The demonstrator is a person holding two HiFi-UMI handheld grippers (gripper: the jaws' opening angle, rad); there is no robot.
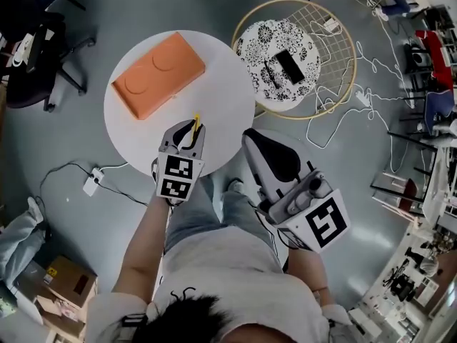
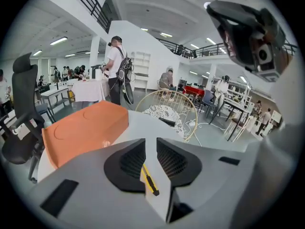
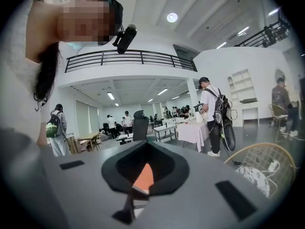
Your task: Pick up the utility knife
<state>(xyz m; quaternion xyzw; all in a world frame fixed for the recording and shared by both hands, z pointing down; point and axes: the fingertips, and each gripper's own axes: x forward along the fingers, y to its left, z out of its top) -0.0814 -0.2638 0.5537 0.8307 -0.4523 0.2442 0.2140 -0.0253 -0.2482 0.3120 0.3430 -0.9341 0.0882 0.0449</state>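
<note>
A yellow and black utility knife (image 2: 149,179) sits in the narrow gap between the left gripper's (image 2: 151,143) jaws, which are shut on it. In the head view the knife's yellow end (image 1: 196,123) shows at the tips of the left gripper (image 1: 191,131), over the near part of the round white table (image 1: 228,106). The right gripper (image 1: 251,138) hangs off the table's near right edge, close to the person's body. Its black jaws are shut with nothing in them. In the right gripper view the right gripper (image 3: 145,146) shows only a sliver of orange through its gap.
An orange box (image 1: 158,75) lies on the far left of the white table. A patterned round stool top (image 1: 265,45) inside a wire ring holds a black device (image 1: 289,64). Cables (image 1: 371,98), a power strip (image 1: 93,183), an office chair (image 1: 28,56) and a cardboard box (image 1: 68,284) are on the floor.
</note>
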